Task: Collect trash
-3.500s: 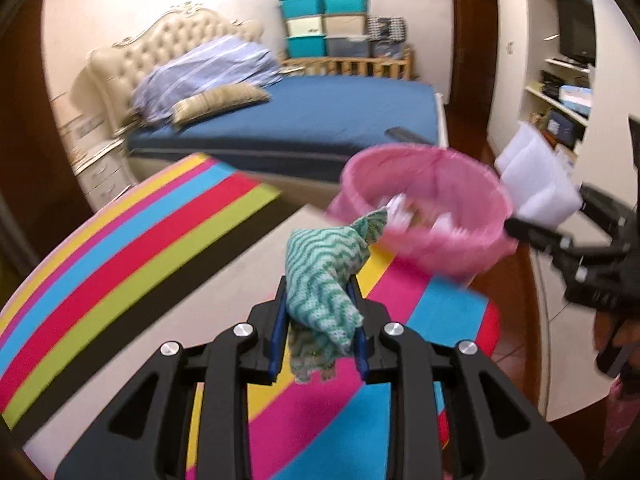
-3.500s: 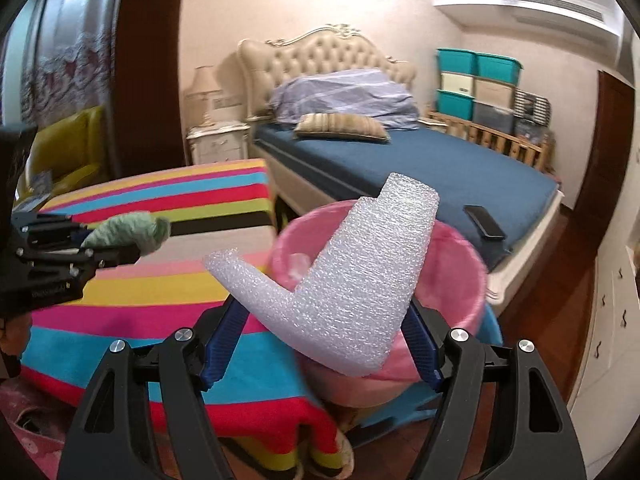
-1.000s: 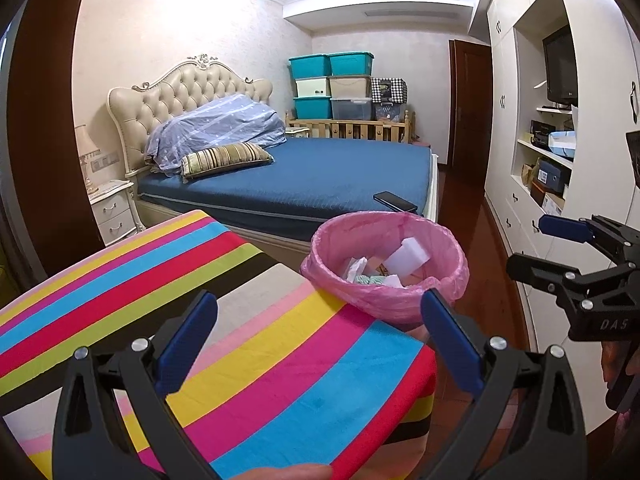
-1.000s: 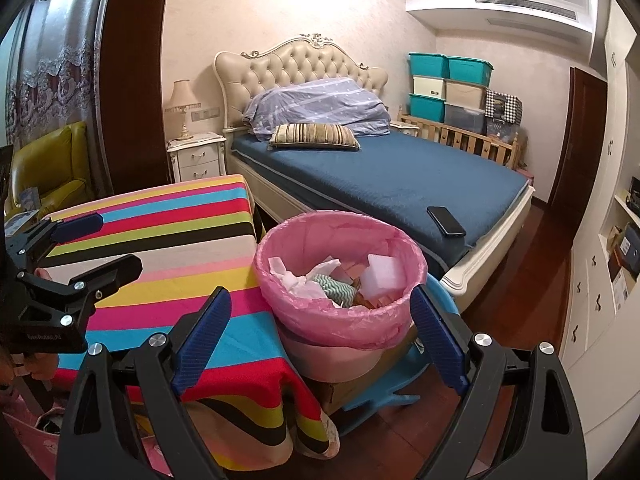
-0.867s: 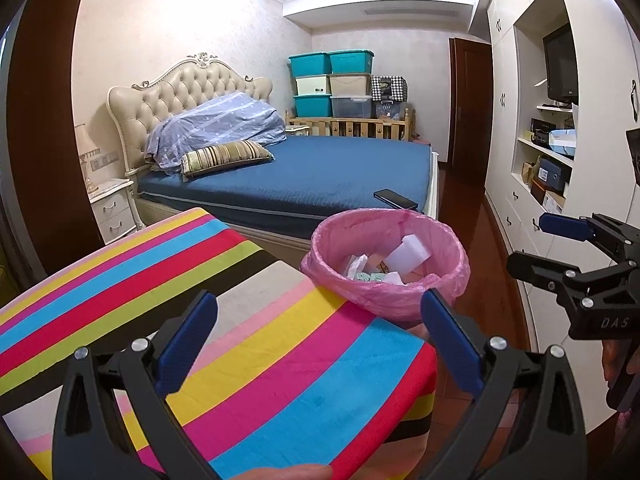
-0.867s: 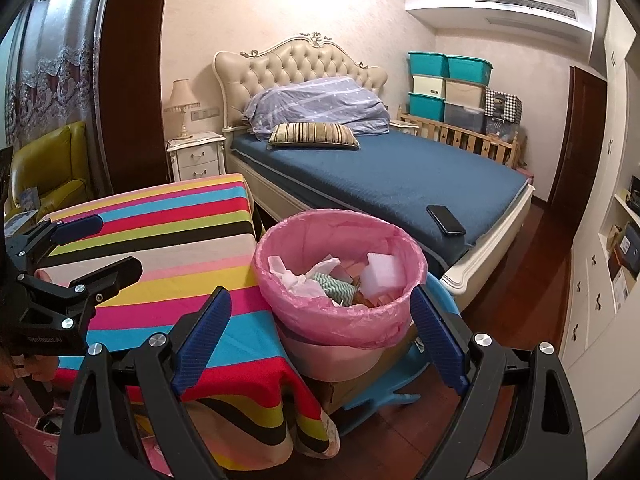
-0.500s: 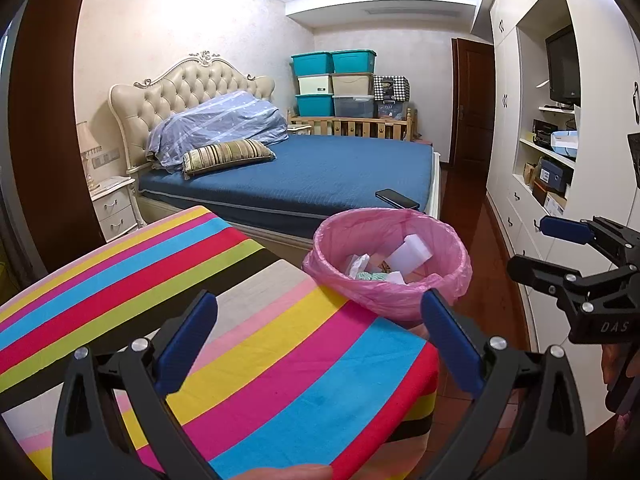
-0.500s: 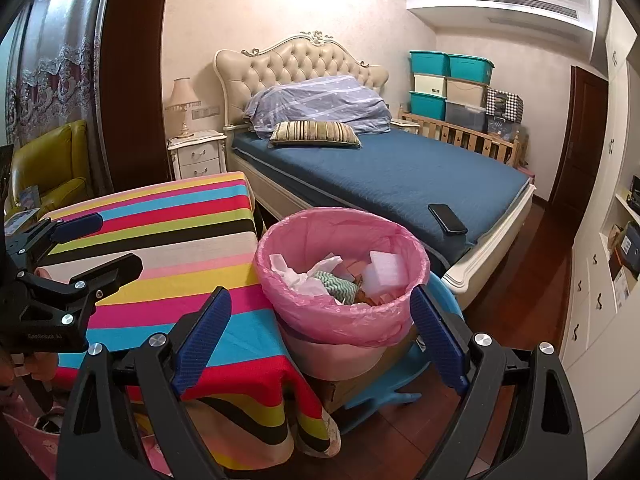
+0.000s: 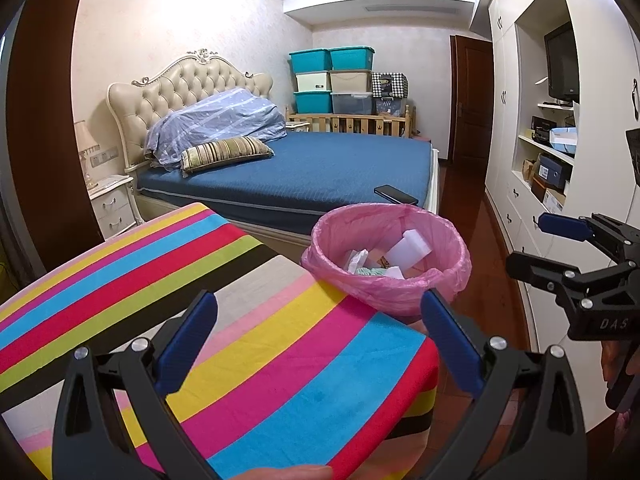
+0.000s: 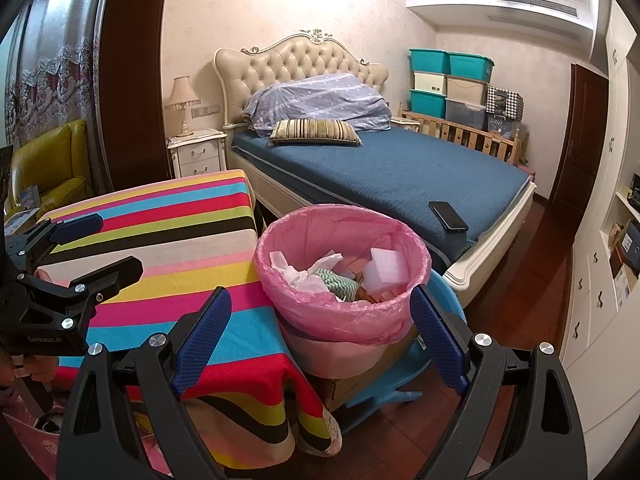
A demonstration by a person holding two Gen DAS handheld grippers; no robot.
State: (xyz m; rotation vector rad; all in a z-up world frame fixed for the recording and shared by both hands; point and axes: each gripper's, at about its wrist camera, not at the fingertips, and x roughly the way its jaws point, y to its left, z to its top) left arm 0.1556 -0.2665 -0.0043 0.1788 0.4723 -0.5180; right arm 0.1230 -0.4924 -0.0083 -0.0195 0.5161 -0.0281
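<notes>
The pink-lined round waste bin (image 10: 344, 276), just off the striped tablecloth's (image 9: 168, 280) far right corner, holds the green zigzag cloth (image 10: 340, 282), white foam piece (image 10: 386, 266) and crumpled paper. Left gripper (image 9: 320, 336) and right gripper (image 10: 320, 332) are spread wide, empty. The tabletop shows nothing left; collecting looks finished.

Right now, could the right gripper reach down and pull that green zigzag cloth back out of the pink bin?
Probably yes. The right gripper is open and empty, the bin has no lid, and the green cloth lies on top of the trash, only partly tucked under white paper.
</notes>
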